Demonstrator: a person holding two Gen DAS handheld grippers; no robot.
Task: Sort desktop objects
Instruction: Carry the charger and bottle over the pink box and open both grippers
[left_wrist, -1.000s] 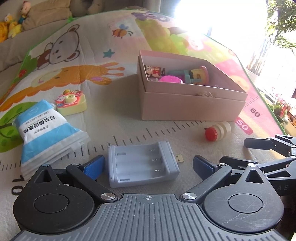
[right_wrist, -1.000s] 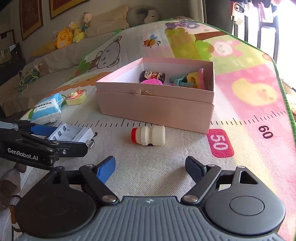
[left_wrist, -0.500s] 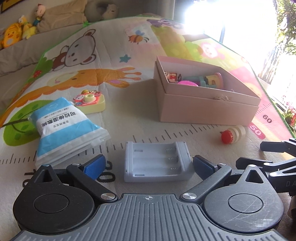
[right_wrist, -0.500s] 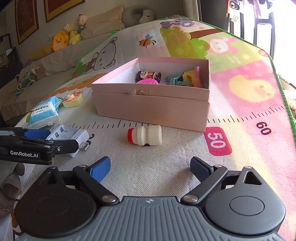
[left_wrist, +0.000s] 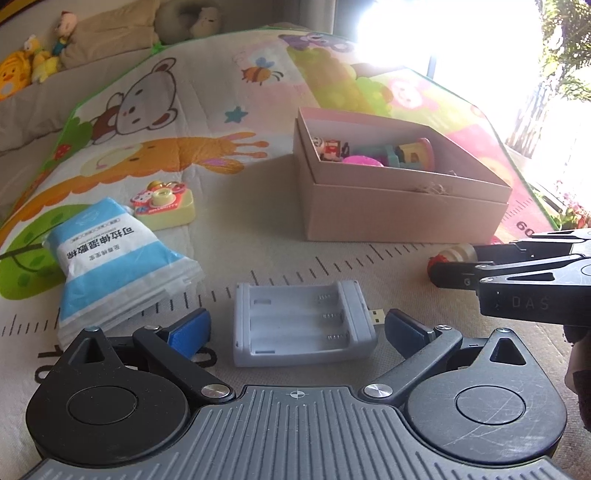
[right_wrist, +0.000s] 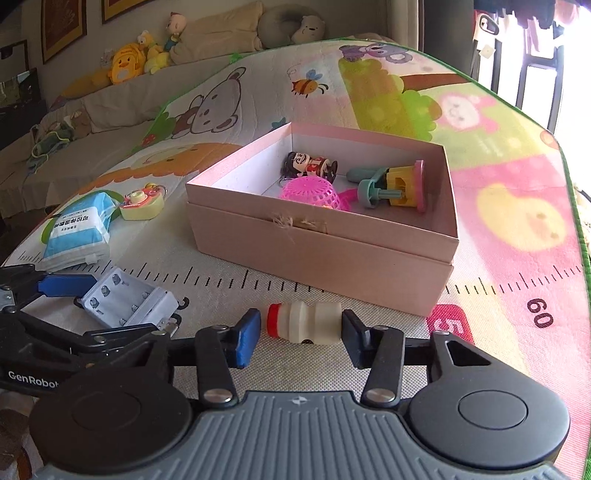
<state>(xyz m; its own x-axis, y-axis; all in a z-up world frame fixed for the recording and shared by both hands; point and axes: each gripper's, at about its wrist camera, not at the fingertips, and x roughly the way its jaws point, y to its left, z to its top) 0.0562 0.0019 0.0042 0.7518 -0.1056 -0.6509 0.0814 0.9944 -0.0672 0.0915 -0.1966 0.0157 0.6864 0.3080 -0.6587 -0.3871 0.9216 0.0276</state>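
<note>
A grey battery charger (left_wrist: 301, 323) lies on the mat between the open fingers of my left gripper (left_wrist: 295, 328); it also shows in the right wrist view (right_wrist: 127, 301). A small white bottle with a red cap (right_wrist: 304, 324) lies on its side between the open fingers of my right gripper (right_wrist: 300, 334), with small gaps on both sides. The bottle shows partly behind the right gripper's fingers in the left wrist view (left_wrist: 448, 256). A pink open box (right_wrist: 325, 254) holds several toys.
A blue and white tissue pack (left_wrist: 110, 251) and a yellow-green toy camera (left_wrist: 164, 205) lie left of the charger. The box (left_wrist: 399, 206) stands beyond both grippers. Plush toys sit on a sofa (right_wrist: 122, 66) at the back.
My right gripper has moved forward so its fingers now straddle the bottle. My left gripper has advanced so the charger sits between its fingers.
</note>
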